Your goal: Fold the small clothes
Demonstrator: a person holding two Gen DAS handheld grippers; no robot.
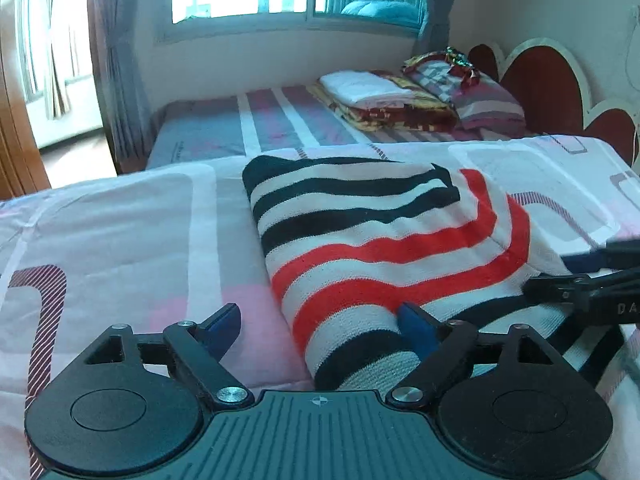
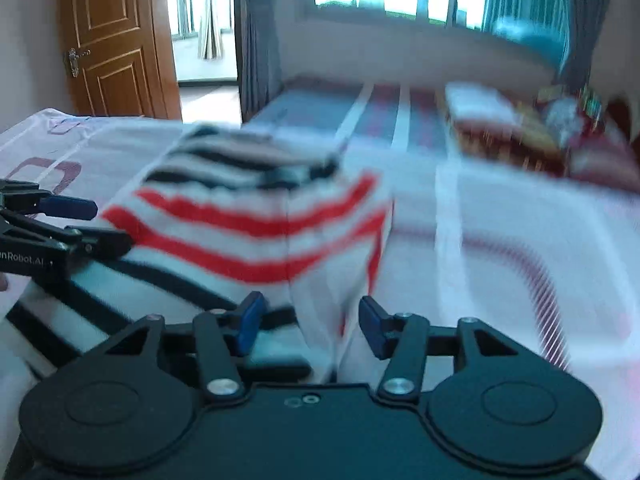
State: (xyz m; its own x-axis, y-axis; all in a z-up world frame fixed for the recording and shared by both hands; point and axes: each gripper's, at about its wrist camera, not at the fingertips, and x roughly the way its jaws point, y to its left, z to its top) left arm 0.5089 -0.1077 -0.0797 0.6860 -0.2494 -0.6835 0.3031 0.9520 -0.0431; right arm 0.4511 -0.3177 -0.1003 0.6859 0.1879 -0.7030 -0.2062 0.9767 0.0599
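The striped sweater [image 1: 384, 240] lies folded on the bed [image 1: 120, 220]. The left tool [image 1: 320, 324] gapes wide, gripping nothing; the right tool [image 2: 310, 322] stands half open astride a loose edge. Pulling away carelessly could snag the knit and undo the fold.

White lettering on the left tool [image 2: 90, 224] reads "enRobot.AI", cut off at the edge. The right tool [image 1: 576, 272] shows only the letters "DA".

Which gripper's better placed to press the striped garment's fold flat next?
Probably left. The left gripper stands open at the striped garment's near edge, one finger touching it. The right gripper is open; its view is blurred.
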